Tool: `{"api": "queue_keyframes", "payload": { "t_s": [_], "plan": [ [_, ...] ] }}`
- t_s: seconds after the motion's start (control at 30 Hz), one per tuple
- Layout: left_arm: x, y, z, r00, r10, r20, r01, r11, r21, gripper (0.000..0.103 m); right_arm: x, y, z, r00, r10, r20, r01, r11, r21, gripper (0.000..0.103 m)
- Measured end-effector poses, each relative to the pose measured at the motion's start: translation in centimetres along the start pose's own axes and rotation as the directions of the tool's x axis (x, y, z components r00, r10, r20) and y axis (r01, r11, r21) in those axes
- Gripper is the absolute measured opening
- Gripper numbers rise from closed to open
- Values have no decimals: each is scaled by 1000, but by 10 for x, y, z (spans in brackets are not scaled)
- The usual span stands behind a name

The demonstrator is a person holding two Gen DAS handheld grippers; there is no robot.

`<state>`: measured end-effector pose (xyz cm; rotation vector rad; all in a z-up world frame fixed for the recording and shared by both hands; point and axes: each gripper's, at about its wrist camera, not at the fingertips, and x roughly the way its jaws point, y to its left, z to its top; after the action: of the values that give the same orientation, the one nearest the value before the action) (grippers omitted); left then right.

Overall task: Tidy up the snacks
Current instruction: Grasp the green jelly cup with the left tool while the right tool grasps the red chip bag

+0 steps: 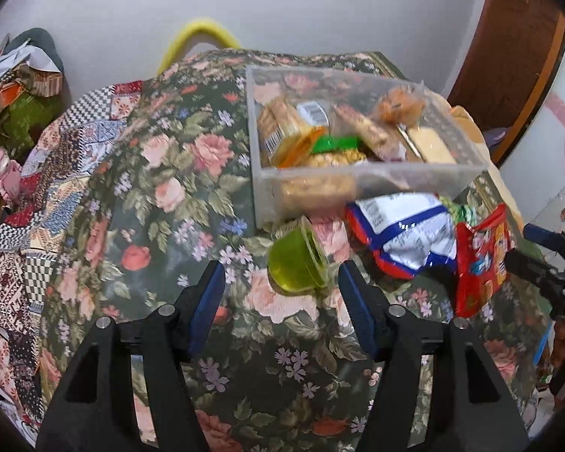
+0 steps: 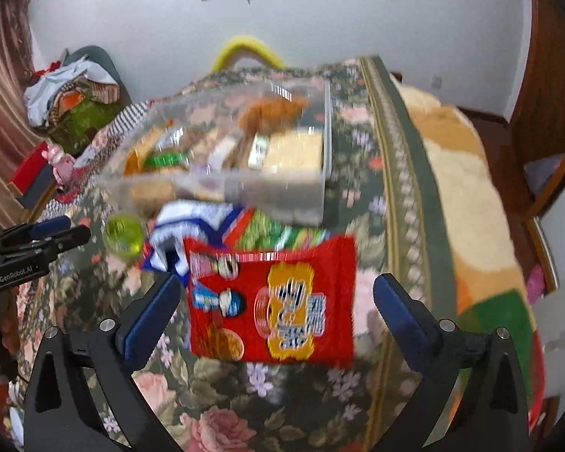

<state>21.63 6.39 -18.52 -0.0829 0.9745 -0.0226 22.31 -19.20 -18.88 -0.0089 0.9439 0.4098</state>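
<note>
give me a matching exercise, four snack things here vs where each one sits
Things:
1. green jelly cup
2. red packet
3. clear bin
4. blue-white bag

Places:
A. between the open right claw's fingers
B. between the open left claw's fingertips
C. lying between the cup and the red packet
D. farthest back on the floral cloth, holding snacks

Pairs: 1-B, 2-A, 3-D, 4-C

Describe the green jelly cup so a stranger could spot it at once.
Find the clear plastic bin of snacks on the floral cloth. Just in front of its near left corner, left of the blue-and-white packet, lies the green jelly cup. It is the only small, round, see-through green thing, tipped on its side.
</note>
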Motion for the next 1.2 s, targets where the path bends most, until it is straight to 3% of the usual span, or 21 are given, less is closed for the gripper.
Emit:
{"api": "queue_keyframes", "payload": {
  "t_s": [0.3, 0.4, 0.53, 0.73, 0.8, 0.93, 1.2],
  "plan": [
    [33, -1, 0, 999, -37, -36, 37, 999, -14, 62, 30, 7, -14, 995, 29, -96, -24, 998, 50, 103],
    [46, 1, 0, 998, -46, -52, 45, 999, -27, 60, 31, 9, -15, 996, 14, -89, -11, 999, 34, 103],
    [58, 2, -1, 994, -76, -74, 73, 996, -48, 47, 31, 11, -17, 996, 4, -86, -4, 1000, 8, 103],
    [59, -2, -3, 996, -69, -56, 66, 997, -47, 45, 31, 14, -19, 997, -10, -81, 8, 999, -31, 103],
    [58, -1, -3, 996, -71, -53, 68, 996, -54, 44, 30, 15, -20, 997, -20, -71, 17, 999, -41, 98],
    [46, -1, -6, 997, -72, -39, 70, 996, -51, 41, 27, 13, -19, 998, -24, -64, 21, 999, -47, 76],
    [24, -5, -15, 998, -65, -17, 64, 997, -48, 41, 18, 10, -21, 998, 20, -63, -22, 999, -25, 74]
  ]
}}
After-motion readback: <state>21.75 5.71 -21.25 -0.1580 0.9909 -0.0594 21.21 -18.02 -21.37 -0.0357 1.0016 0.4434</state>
